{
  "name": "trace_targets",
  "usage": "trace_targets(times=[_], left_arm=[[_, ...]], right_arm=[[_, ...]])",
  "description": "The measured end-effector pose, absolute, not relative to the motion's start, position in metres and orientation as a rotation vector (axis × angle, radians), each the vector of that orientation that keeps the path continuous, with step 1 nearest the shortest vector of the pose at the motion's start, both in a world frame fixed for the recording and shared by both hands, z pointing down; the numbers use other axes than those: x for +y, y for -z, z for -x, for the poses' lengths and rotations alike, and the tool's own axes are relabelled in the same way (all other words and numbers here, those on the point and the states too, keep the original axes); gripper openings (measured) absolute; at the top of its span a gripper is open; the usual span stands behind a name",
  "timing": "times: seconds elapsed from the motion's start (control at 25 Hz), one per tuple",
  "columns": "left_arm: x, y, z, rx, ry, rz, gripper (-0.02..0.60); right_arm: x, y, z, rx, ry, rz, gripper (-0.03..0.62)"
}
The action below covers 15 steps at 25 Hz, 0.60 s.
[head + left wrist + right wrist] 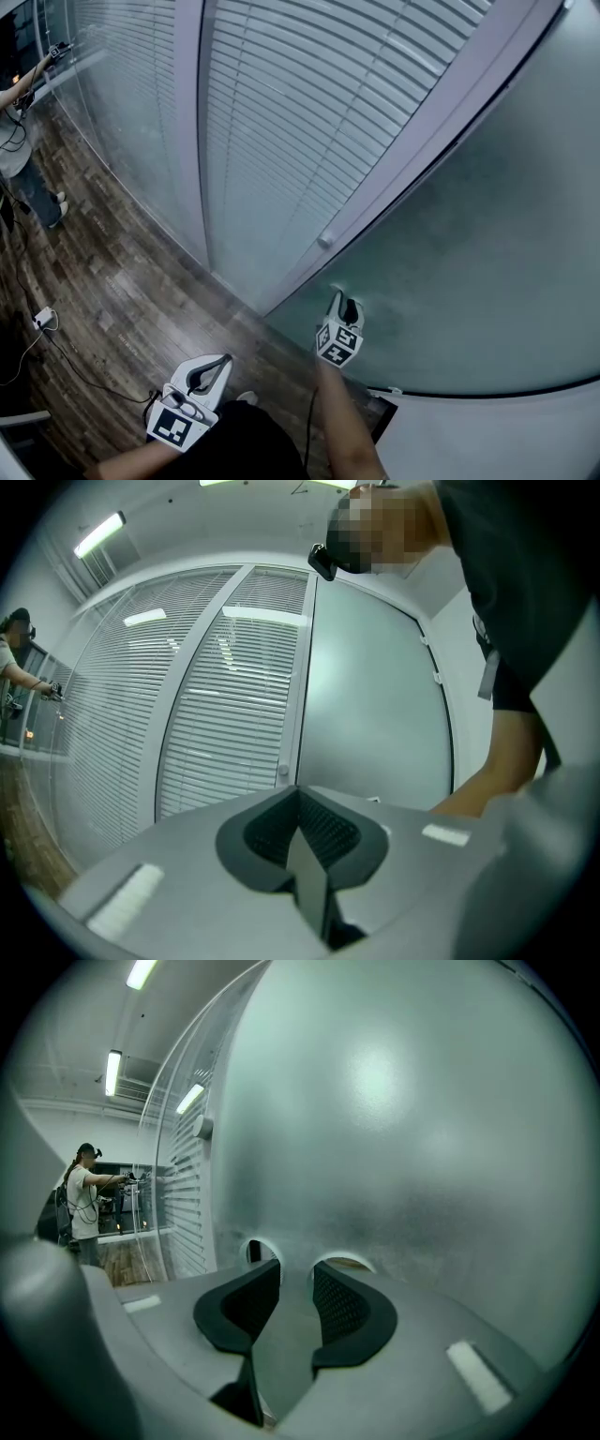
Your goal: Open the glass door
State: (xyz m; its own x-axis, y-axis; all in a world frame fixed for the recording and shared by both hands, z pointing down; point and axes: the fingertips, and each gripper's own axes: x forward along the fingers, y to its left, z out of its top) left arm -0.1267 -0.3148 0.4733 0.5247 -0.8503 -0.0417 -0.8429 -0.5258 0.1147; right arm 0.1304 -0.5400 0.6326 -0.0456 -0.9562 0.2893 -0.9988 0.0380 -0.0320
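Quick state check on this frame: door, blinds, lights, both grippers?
glass door: looks shut against its post, not swung out
blinds: lowered
ceiling lights: on
left gripper: fingers together, empty, off the door
right gripper: fingers apart, straddling a strip on the door near its edge

Head view looked steeply down, glass door (487, 253) at 2 o'clock. Right gripper view faced it close up; left gripper view level, farther back. All three shared the door.
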Motion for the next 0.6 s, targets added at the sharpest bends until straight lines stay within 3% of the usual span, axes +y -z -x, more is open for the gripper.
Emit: trace_targets(times=[0.6], left_arm=[[-0.29, -0.462, 0.144, -1.454, 0.171, -2.69, 0.0]], right_arm=[[-0.499, -0.615, -0.123, -2.125, -0.308, -2.038, 0.114]])
